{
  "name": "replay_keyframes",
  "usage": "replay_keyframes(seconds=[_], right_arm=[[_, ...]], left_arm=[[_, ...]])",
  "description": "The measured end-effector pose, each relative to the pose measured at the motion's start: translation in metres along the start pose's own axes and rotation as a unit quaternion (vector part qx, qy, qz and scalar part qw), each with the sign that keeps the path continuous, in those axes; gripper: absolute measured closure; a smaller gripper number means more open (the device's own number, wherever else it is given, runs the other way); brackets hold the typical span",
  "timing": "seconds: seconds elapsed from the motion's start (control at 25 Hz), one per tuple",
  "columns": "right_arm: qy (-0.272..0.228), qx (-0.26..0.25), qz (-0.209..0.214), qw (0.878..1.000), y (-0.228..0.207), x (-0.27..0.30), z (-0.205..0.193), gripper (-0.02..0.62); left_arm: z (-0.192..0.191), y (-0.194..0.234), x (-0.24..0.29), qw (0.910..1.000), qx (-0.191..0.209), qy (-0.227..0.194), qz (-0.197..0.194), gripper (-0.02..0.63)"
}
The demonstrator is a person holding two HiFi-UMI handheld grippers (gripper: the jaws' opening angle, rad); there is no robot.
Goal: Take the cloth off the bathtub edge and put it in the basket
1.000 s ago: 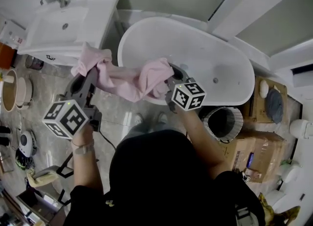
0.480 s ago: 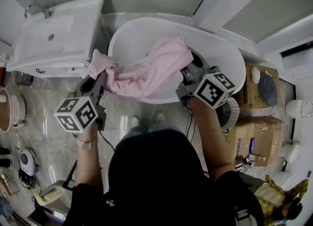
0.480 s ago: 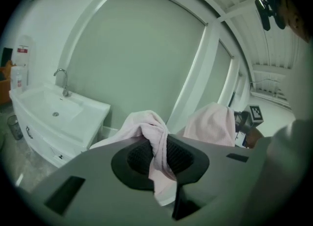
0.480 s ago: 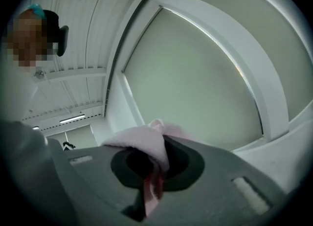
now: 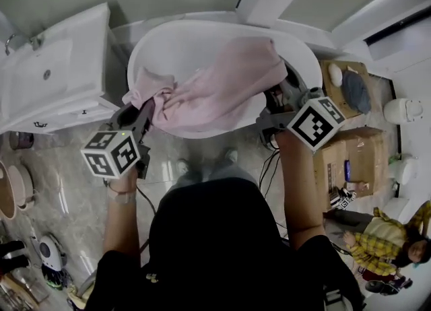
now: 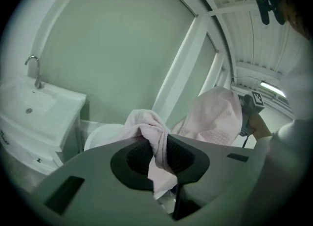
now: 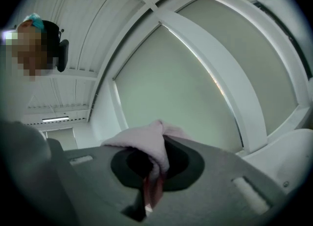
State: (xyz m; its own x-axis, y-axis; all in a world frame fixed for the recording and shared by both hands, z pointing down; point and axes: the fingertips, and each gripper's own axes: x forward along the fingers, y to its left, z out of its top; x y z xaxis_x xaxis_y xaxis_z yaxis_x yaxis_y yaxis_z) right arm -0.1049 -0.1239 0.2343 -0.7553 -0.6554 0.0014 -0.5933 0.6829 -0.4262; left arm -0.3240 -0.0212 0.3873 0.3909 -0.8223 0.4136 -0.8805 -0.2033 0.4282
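A pink cloth (image 5: 225,84) hangs stretched between my two grippers above the white bathtub (image 5: 202,25). My left gripper (image 5: 151,110) is shut on the cloth's left end, near the tub's left front rim. In the left gripper view the cloth (image 6: 146,124) is bunched between the left gripper's (image 6: 157,150) dark pads. My right gripper (image 5: 277,93) is shut on the right end, over the tub's right side. The right gripper view shows a fold of cloth (image 7: 146,144) pinched in the right gripper (image 7: 154,164). No basket shows in these views.
A white sink cabinet (image 5: 47,74) stands left of the tub. Cardboard boxes (image 5: 340,168) sit on the floor at the right, with a white fixture (image 5: 403,110) beyond them. A person in a yellow plaid shirt (image 5: 377,249) is at the lower right.
Both grippers have carried the cloth to the right, further over the tub, and it now spreads wider between them. The basket seen earlier by the right gripper is out of sight.
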Motion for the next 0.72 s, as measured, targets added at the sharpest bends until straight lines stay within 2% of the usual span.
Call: replay_keyframes(seconds=[0.32, 0.72], right_arm=[[-0.029, -0.004, -0.021, 0.999, -0.059, -0.056, 0.043, 0.577], [-0.038, 0.000, -0.018, 0.999, -0.199, -0.149, 0.117, 0.577]], left_arm=[[-0.010, -0.071, 0.073, 0.9985, 0.019, 0.031, -0.041, 0.529], [-0.035, -0.213, 0.211, 0.9961, 0.025, 0.067, -0.052, 0.525]])
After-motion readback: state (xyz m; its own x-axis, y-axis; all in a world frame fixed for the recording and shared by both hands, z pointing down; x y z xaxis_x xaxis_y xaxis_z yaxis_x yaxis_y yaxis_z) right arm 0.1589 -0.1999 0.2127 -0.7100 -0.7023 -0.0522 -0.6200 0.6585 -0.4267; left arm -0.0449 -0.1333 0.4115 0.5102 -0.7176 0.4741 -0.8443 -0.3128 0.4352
